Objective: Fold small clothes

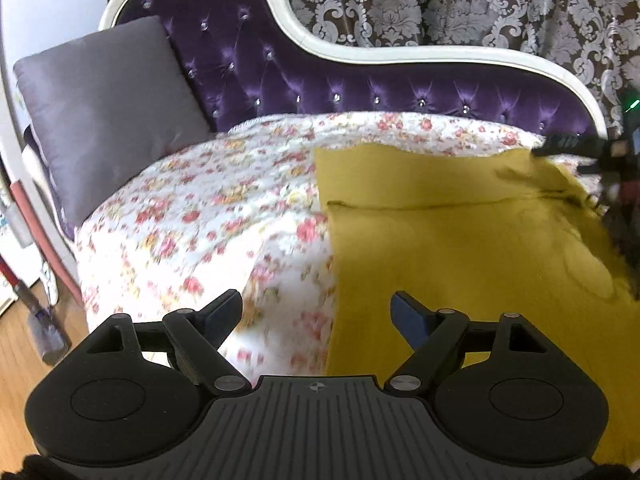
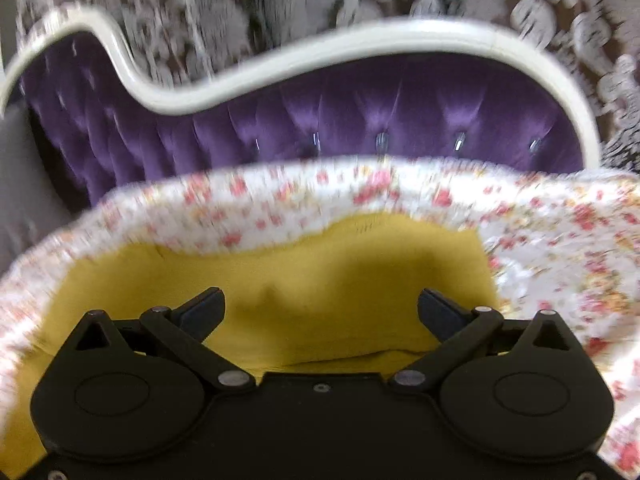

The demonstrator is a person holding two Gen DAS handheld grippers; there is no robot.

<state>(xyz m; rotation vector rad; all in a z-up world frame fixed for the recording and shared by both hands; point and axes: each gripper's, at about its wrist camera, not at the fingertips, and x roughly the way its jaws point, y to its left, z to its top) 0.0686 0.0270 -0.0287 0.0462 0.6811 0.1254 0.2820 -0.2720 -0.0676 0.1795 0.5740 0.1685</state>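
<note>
A mustard-yellow garment lies flat on the floral bedspread, with a folded edge running across its upper part. My left gripper is open and empty, hovering above the garment's left edge near the front. My right gripper is open and empty just above the same yellow garment, near its far edge. The right gripper also shows in the left wrist view at the garment's far right corner. The right wrist view is motion-blurred.
A grey cushion leans at the left end of the purple tufted sofa back with a white frame. Patterned curtains hang behind. Wooden floor and a mop handle lie at the left.
</note>
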